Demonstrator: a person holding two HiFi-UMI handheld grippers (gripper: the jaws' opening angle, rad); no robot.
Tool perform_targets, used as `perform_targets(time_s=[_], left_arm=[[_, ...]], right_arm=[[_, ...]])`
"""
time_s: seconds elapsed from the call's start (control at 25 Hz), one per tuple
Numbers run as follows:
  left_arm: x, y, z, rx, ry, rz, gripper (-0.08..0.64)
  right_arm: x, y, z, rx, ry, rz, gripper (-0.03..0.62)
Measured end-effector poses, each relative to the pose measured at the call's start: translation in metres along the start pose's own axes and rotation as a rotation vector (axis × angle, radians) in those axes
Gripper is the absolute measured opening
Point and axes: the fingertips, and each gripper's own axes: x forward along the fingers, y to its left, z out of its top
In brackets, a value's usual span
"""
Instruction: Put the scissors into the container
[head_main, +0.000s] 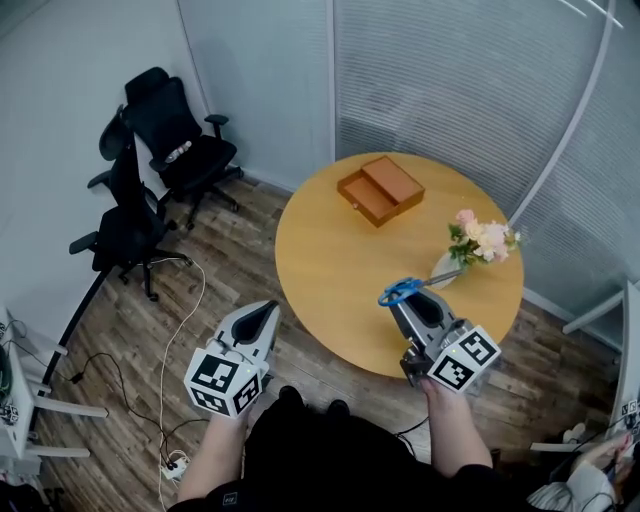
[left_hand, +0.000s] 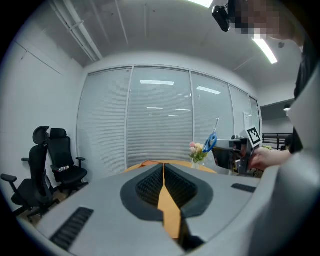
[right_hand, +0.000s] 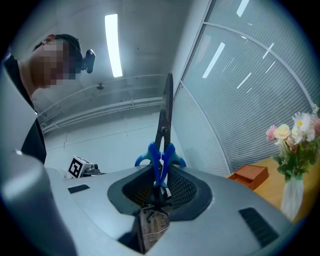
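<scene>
My right gripper (head_main: 408, 300) is shut on blue-handled scissors (head_main: 402, 291) above the near right part of the round wooden table (head_main: 330, 260). In the right gripper view the scissors (right_hand: 161, 150) stand with the handles between the pads and the closed blades pointing away. The orange wooden container (head_main: 380, 190) lies open on the far side of the table, apart from the scissors; it also shows as the container (right_hand: 248, 174) at the right. My left gripper (head_main: 268, 310) is shut and empty, just off the table's near left edge. From it I see the scissors (left_hand: 212, 141) held up to the right.
A vase of pink and white flowers (head_main: 483, 240) stands on the table just right of the scissors. Two black office chairs (head_main: 170, 140) stand at the left by the wall. Cables (head_main: 170, 340) and a power strip (head_main: 175, 463) lie on the wood floor. Glass walls with blinds run behind the table.
</scene>
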Motion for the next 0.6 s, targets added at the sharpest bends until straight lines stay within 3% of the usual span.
perform_targets(time_s=[0.32, 0.6], left_arm=[[0.040, 0.021, 0.001, -0.013, -0.013, -0.063, 0.017], [0.070, 0.073, 0.003, -0.020, -0.019, -0.114, 0.017]], right_arm=[[0.020, -0.025, 0.001, -0.011, 0.006, -0.047, 0.097], [0.065, -0.045, -0.001, -0.021, 0.005, -0.108, 0.097]])
